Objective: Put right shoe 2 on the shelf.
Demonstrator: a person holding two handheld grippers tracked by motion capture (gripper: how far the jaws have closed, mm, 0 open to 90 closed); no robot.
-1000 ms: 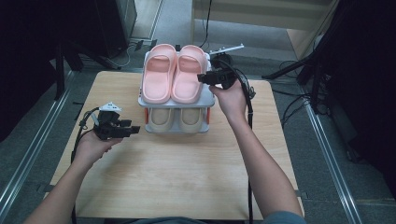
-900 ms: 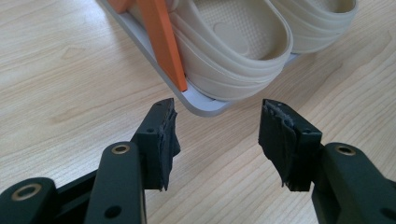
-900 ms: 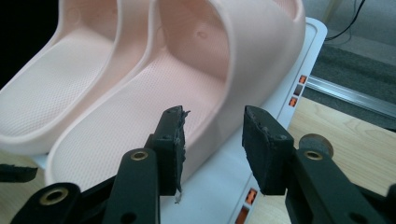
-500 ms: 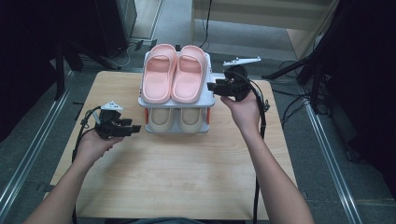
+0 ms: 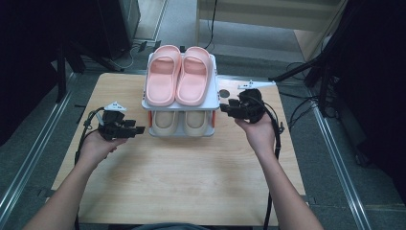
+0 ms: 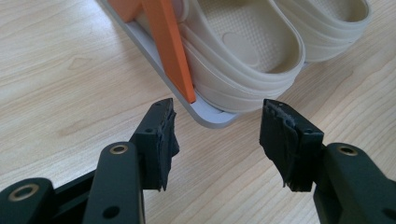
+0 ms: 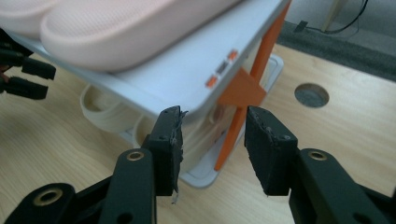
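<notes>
Pink slippers (image 5: 179, 74) sit side by side on the top shelf of a small white rack (image 5: 215, 91) with orange posts; a cream pair (image 5: 181, 122) fills the lower shelf. Change since a second ago: right gripper (image 5: 225, 109) was up at the top shelf edge by the pink pair, now it is down and off to the rack's right side, clear of the slippers. Its jaws have just been opening, nothing between them; in the right gripper view they stand apart, aimed at the rack's near corner and orange post (image 7: 233, 126). Left gripper (image 5: 139, 129) unmoved, at the rack's left front, jaws spread and empty, facing the base corner (image 6: 212, 116) beside the cream slipper (image 6: 243, 60). Reading: pink pair looks placed and released, so the loading step seems finished; both tools flank the rack, possibly to grip or shift it next.

Surface: light wood-grain tabletop (image 5: 182, 182) with a round hole (image 5: 223, 94) right of the rack. Around: grey floor, metal rails either side, dark stands and cables, wooden furniture at the back.
</notes>
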